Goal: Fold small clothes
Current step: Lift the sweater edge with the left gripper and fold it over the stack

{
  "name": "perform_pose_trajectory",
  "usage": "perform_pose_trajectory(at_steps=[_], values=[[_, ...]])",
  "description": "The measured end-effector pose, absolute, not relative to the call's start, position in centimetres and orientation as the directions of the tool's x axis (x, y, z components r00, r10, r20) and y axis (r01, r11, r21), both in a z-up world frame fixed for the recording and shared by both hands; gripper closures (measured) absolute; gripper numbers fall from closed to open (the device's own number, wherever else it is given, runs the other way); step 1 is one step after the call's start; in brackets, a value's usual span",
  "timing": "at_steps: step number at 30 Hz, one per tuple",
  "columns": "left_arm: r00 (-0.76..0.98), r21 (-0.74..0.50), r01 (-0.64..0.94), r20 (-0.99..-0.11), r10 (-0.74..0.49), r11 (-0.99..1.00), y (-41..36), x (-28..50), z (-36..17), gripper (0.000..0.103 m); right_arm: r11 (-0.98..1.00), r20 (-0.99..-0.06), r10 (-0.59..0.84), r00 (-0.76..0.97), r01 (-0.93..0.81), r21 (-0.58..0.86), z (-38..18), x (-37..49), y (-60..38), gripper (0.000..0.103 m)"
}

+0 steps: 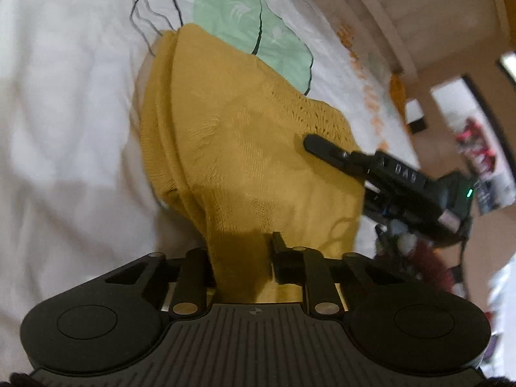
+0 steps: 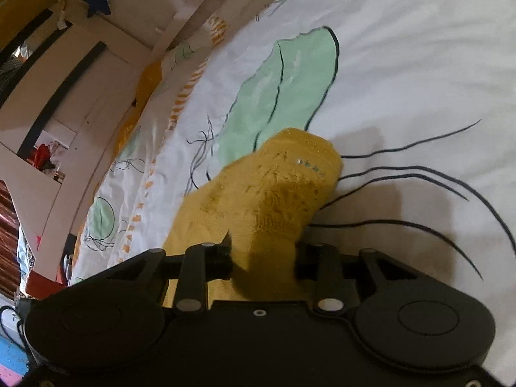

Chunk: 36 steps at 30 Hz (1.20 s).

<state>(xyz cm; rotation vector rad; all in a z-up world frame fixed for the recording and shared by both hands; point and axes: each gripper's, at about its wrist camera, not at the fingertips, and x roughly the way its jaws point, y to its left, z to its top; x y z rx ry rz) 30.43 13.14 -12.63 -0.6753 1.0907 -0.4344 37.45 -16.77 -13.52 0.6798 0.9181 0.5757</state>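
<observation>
On the white bedsheet [image 1: 64, 113] with the green leaf print [image 2: 283, 90] we have a mustard knit garment [image 1: 245, 135], already bunched and doubled, lying between us and the leaf.

Left claw [image 1: 240, 258]: jaws nearly together, pinching a narrow strip of the near edge; cloth runs straight up out of the jaws. That one is a real grip.

Right claw [image 2: 262, 254]: jaws partway closed on a thicker wad at the garment's other near corner. Cloth fills the gap and looks pressed from both sides, so we judge it held too. In the left view the right claw's finger [image 1: 325, 148] comes in from the right over the knit.

Key geometry: the garment's long axis runs away from both claws toward the leaf print, far end resting on the sheet, near end raised by the two grips. Both hands are on the near edge, left on the thin side, right on the bulky side; neither is nearer the far end.

Our read: the fold goes forward, near edge carried over onto the far edge. Risk is uneven layers, since the right grip holds far more cloth.
</observation>
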Motion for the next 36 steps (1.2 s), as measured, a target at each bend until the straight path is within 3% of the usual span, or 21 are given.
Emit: perform_pose_trajectory(at_steps=[5,11,17,23,27,32,34,36], values=[[0.423,-0.743,0.038,-0.594,-0.684,0.668,12.7,27.7,-9.5,0.088,0.646,-0.5,0.717,0.485,-0.193,0.739,-10.0,34.6,-16.9,0.063],[0.362,-0.749,0.127,-0.576,-0.733,0.651,9.8,21.4,-6.8,0.088,0.642,-0.509,0.728,0.46,-0.193,0.742,-6.8,27.8,-18.2,0.064],[0.304,-0.748,0.167,-0.58,-0.756,0.642,7.8,14.8,-7.0,0.087,0.63,-0.536,0.738,0.41,-0.134,0.765,-7.1,20.2,-20.5,0.064],[0.269,-0.622,0.079,-0.739,-0.617,0.779,8.0,9.1,-11.8,0.086,0.802,-0.685,0.545,0.483,-0.062,0.595,-9.7,16.3,-23.0,0.055],[0.335,-0.636,0.011,-0.725,-0.602,0.771,9.9,7.2,-12.8,0.083,0.835,-0.681,0.478,0.555,-0.046,0.549,-9.9,15.2,-23.9,0.048],[0.456,-0.493,0.078,-0.755,-0.471,0.866,9.2,5.1,-10.1,0.08,0.88,-0.652,0.4,0.644,-0.073,0.469,-8.3,13.8,-23.4,0.044],[0.51,-0.435,0.104,-0.749,-0.423,0.895,8.7,4.2,-8.7,0.076,0.89,-0.632,0.376,0.677,-0.074,0.45,-7.9,12.7,-23.5,0.028],[0.572,-0.385,0.118,-0.727,-0.379,0.915,8.3,3.7,-7.3,0.057,0.9,-0.619,0.355,0.7,-0.077,0.429,-7.6,11.7,-23.4,0.025]])
